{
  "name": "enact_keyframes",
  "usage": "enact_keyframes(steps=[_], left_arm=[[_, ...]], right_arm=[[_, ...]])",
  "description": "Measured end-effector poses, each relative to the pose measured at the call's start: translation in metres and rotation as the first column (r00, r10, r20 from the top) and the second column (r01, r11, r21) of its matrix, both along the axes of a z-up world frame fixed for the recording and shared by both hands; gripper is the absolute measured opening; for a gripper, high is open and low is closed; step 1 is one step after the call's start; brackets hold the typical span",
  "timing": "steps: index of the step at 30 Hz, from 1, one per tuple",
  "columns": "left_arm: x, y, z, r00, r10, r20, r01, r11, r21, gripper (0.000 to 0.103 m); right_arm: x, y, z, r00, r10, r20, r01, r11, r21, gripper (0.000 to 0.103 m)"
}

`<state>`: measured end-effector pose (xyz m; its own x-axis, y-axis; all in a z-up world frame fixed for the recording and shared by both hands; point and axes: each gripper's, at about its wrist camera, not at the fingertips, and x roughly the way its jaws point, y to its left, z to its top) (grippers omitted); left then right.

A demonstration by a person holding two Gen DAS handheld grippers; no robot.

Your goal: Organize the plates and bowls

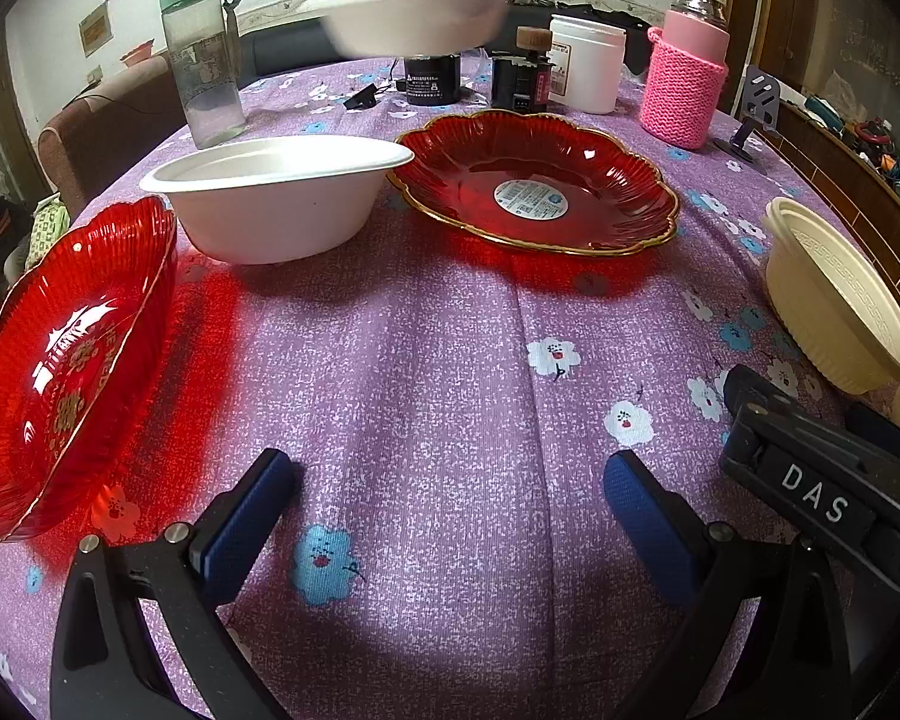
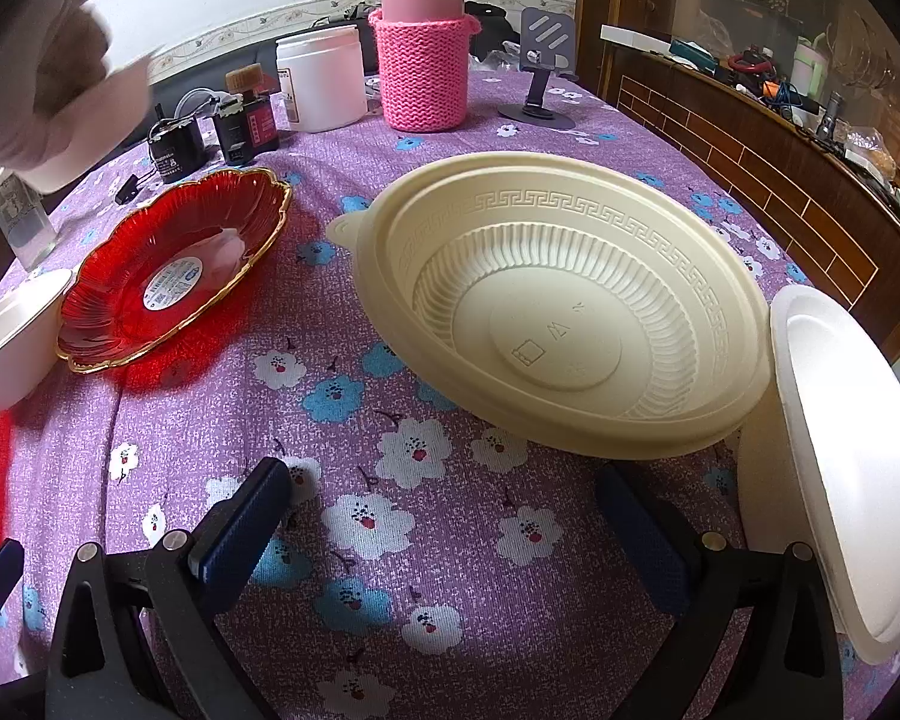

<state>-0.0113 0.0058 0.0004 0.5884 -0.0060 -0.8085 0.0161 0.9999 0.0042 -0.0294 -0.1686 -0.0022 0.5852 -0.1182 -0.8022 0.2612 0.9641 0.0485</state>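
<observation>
In the left wrist view my left gripper is open and empty over the purple cloth. A red plate lies at its left, a white bowl ahead left, a gold-rimmed red plate ahead, and a cream bowl at the right. In the right wrist view my right gripper is open and empty, just short of the cream bowl. A white bowl stands beside its right finger. The gold-rimmed plate lies at the left, and the other white bowl at the far left.
At the table's far side stand a clear bottle, a white jar, a pink knit-covered flask, small black devices and a phone stand. A blurred hand holding a white bowl hovers above. A wooden counter runs along the right.
</observation>
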Motion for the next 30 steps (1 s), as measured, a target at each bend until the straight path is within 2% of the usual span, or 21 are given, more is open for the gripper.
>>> enact_keyframes(steps=[30], left_arm=[[0.0007, -0.0026, 0.0010, 1.000, -0.018, -0.004, 0.018, 1.000, 0.004, 0.103]], right_arm=[[0.0004, -0.0002, 0.0000, 1.000, 0.000, 0.000, 0.000, 1.000, 0.000, 0.102]])
